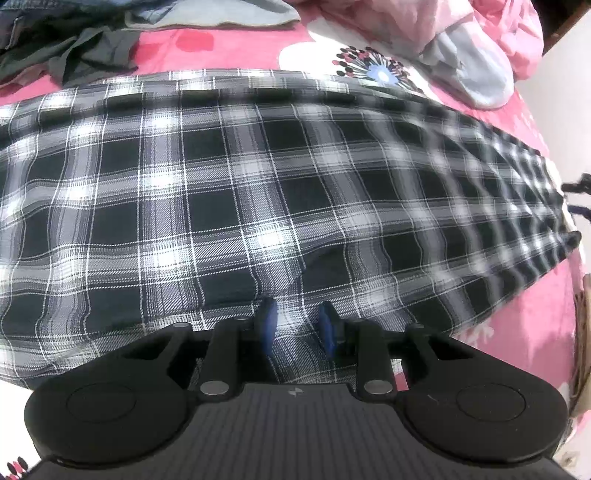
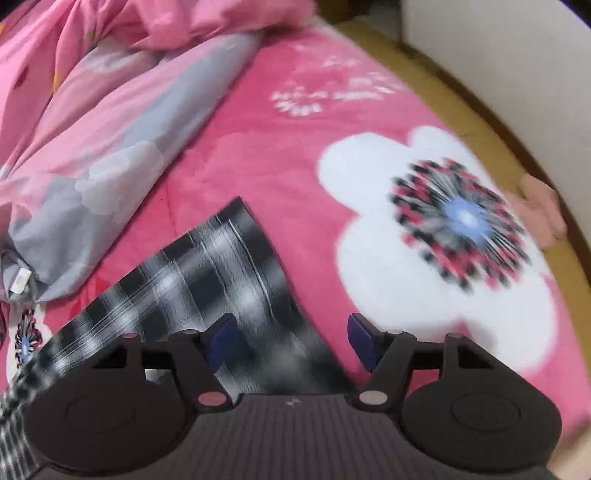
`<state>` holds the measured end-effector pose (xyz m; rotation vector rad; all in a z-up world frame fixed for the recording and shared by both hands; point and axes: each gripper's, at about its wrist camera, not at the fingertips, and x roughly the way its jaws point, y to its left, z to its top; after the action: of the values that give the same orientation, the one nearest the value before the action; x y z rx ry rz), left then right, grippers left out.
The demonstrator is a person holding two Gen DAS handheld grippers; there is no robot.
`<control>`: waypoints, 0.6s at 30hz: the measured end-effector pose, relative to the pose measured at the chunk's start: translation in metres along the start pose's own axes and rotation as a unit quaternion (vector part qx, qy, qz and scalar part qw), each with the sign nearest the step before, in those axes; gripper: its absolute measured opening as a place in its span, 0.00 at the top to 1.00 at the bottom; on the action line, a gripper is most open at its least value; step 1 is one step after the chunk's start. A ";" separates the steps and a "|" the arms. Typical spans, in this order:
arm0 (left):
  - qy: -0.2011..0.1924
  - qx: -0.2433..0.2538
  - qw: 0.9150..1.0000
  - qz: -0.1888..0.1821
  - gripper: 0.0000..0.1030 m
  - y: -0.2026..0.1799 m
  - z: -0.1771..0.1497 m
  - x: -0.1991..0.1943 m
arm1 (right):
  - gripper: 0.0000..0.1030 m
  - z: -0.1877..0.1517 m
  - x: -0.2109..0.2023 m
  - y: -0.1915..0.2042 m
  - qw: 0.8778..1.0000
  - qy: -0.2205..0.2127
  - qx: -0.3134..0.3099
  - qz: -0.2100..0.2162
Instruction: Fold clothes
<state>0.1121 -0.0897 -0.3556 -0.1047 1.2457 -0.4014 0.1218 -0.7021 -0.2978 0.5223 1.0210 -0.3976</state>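
L claw (image 1: 297, 325): blue pads a narrow gap apart, plaid cloth bunched up between them. Looks clamped on the near edge of the plaid garment (image 1: 258, 192), blk/white check, prob a shirt, can't tell which kind for sure. Garment lies spread across the pink floral blanket (image 1: 240, 48) on the bed, filling most of the L wrist view; its right part is motion-blurred.

R claw (image 2: 290, 341): pads well apart, nothing gripped. A corner of the same plaid cloth lies below it on the blanket, left pad (image 2: 221, 341) over the cloth, right pad over bare blanket; can't tell if either touches. R view is smeared w/ blur.

Around it: dark clothes pile (image 1: 66, 55) at top left of L view, grey item (image 1: 221, 14) next to it. Pink/grey duvet (image 2: 110, 129) rumpled at upper left of R view, near the plaid corner but apart. Wooden bed edge (image 2: 461, 88) and white wall (image 2: 517, 55) at far right.
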 end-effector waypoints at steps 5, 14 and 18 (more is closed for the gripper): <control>0.001 -0.005 1.000 0.003 0.74 -0.001 0.001 0.002 | 0.33 0.020 0.035 0.012 0.997 0.012 -0.047 0.054; 0.004 -0.005 1.000 0.011 0.74 -0.004 0.003 0.004 | 0.67 0.030 0.038 0.011 0.996 -0.012 -0.059 0.063; 0.006 -0.002 1.000 0.015 0.74 -0.006 0.004 0.005 | 0.73 0.030 0.042 0.013 0.994 -0.010 -0.080 0.074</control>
<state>0.1157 -0.0974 -0.3572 -0.0883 1.2588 -0.3742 0.1695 -0.7117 -0.3191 0.4460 0.9794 -0.1875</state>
